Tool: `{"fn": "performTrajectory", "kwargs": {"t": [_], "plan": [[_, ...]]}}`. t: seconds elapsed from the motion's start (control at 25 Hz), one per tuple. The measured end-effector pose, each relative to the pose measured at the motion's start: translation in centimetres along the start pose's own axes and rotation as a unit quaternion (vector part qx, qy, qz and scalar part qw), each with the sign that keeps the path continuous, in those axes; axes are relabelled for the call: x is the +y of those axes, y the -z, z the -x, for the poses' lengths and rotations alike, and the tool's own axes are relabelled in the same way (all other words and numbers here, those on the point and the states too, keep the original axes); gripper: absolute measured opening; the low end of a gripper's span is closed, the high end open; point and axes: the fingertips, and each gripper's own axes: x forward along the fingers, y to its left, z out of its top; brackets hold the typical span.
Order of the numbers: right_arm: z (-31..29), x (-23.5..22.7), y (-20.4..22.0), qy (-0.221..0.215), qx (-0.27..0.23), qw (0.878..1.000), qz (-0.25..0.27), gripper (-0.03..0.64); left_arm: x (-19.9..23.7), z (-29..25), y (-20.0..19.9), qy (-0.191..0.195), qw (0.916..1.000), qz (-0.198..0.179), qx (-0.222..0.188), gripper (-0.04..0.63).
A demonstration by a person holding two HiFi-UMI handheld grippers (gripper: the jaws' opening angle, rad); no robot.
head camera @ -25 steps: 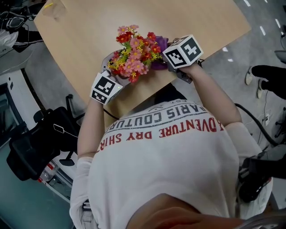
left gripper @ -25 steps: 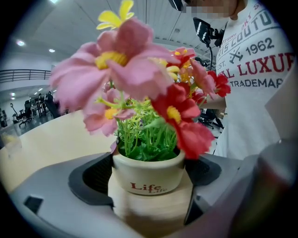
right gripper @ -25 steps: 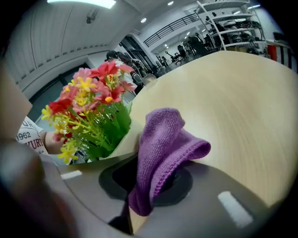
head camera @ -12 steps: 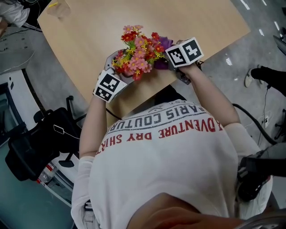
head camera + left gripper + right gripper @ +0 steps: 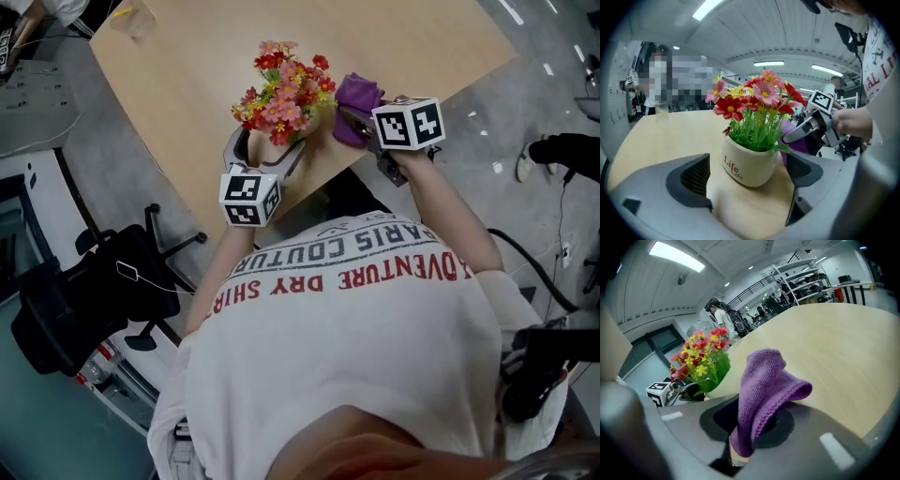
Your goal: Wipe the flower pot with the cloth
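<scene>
Left gripper (image 5: 746,180) gaping wide, jaws flanking but not touching the cream glazed ceramic flower pot (image 5: 750,161), which is sitting near the pale wooden table's (image 5: 834,343) edge. Right gripper (image 5: 740,437) pinching the soft purple knitted cloth (image 5: 764,385). Pot probably light, slick and top-heavy; bracing its body looks wisest. Workshop shelving (image 5: 801,282) showing behind.

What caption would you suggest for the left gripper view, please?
Open left gripper flanks the cream flower pot; the right gripper holds the purple cloth beside it.
</scene>
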Motion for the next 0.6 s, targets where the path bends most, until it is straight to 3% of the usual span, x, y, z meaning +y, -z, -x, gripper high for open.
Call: {"fn": "performTrajectory", "kwargs": {"t": [0.32,0.6], "plan": [[1.7,1.0,1.7,-0.001,-0.013,1.0,-0.007,0.046,-0.8,-1.8,-0.4,-0.1,0.9937,0.047,-0.018,0.497],[2.2,1.0,1.7,0.0,-0.024,1.0,-0.011,0.046,-1.7,-3.2,-0.6,-0.154,0.9871,0.042,-0.017,0.497]]}}
